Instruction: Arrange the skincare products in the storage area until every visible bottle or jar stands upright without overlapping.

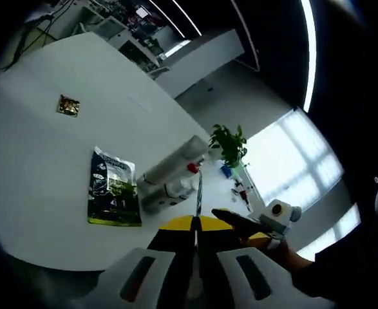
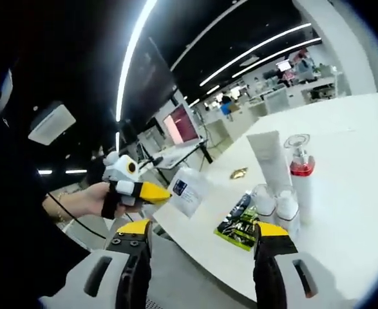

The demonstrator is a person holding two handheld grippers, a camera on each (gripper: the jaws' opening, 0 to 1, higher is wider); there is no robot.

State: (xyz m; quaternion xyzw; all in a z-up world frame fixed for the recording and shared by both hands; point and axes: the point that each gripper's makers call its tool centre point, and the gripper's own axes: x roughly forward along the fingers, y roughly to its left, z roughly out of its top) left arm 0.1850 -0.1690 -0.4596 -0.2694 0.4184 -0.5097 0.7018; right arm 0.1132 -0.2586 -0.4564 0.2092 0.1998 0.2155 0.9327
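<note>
Left tongs (image 1: 197, 239): in the left gripper view the two yellow-tipped jaws are pressed together, with nothing between them. They hang beyond the near edge of the table, not touching any product.
Left tongs seen from the right gripper view (image 2: 151, 192): a hand (image 2: 85, 198) holds them at the left; a white bottle with a dark label (image 2: 187, 190) sits just by their yellow tip, but I cannot tell if they touch.
Right tongs (image 2: 205, 239): the jaws are spread wide apart and hold nothing; they are near the table edge, in front of the products.
Right tongs seen from the left gripper view (image 1: 245, 225): they enter from the right, held by a hand.
Table (image 1: 40, 161): white, wide, mostly bare.
Skincare products: they stand as one tight group near the table edge. A tall white tube (image 2: 270, 161) stands upright, beside it a pump bottle with a red collar (image 2: 301, 180), and two small white bottles (image 2: 275, 206) are in front, touching each other.
Green and dark sachet (image 1: 114, 192): it lies flat on the table just beside the group.
Small golden packet (image 1: 68, 105): it lies flat, well apart from the group.
Potted plant (image 1: 228, 147): it is in the background behind the products.
</note>
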